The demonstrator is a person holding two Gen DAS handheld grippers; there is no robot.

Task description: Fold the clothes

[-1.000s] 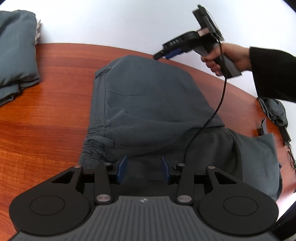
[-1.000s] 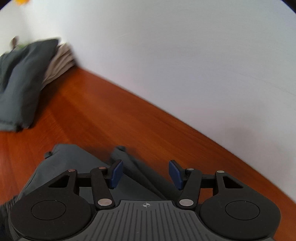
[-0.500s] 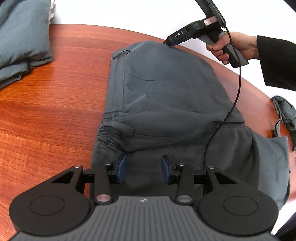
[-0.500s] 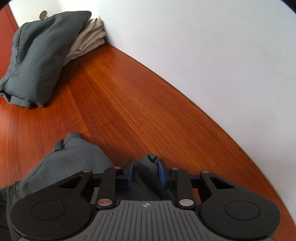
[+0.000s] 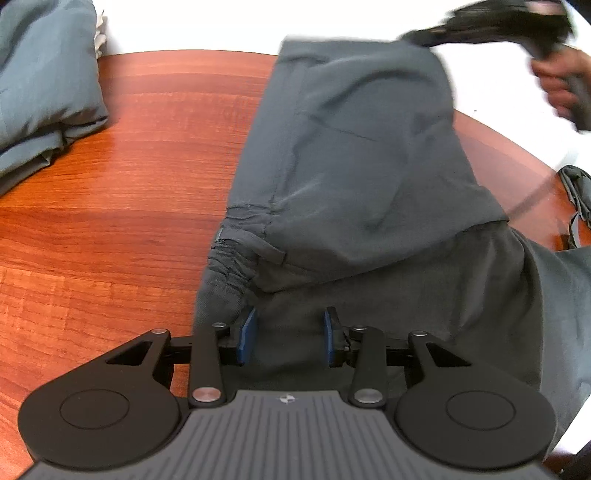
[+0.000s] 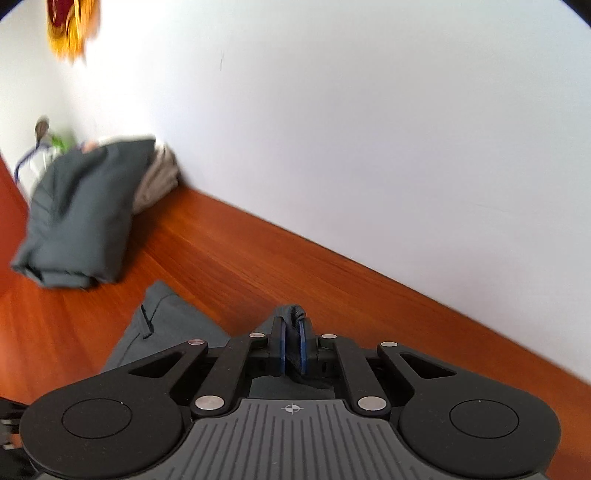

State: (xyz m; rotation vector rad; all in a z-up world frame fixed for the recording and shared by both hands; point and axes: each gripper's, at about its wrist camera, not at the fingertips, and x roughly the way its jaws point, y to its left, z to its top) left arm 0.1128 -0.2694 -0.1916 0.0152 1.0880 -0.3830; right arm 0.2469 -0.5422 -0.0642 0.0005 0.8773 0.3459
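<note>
Dark grey trousers (image 5: 354,155) lie on the wooden table (image 5: 122,206), their upper part folded over the lower part. My left gripper (image 5: 290,334) is open, low over the near edge by the gathered waistband (image 5: 231,258), with cloth between its blue pads. My right gripper (image 6: 291,345) is shut on the far corner of the trousers (image 6: 293,312) and holds it lifted off the table. It shows blurred in the left wrist view (image 5: 491,22) at the top right, held by a hand.
A folded grey garment (image 5: 40,85) lies at the far left, on a beige one (image 6: 157,177) against the white wall (image 6: 369,129). Another dark cloth with a strap (image 5: 578,192) lies at the table's right edge.
My right gripper closed on the far corner of the trousers and has lifted it. My left gripper has moved a little nearer to the waistband and stays open.
</note>
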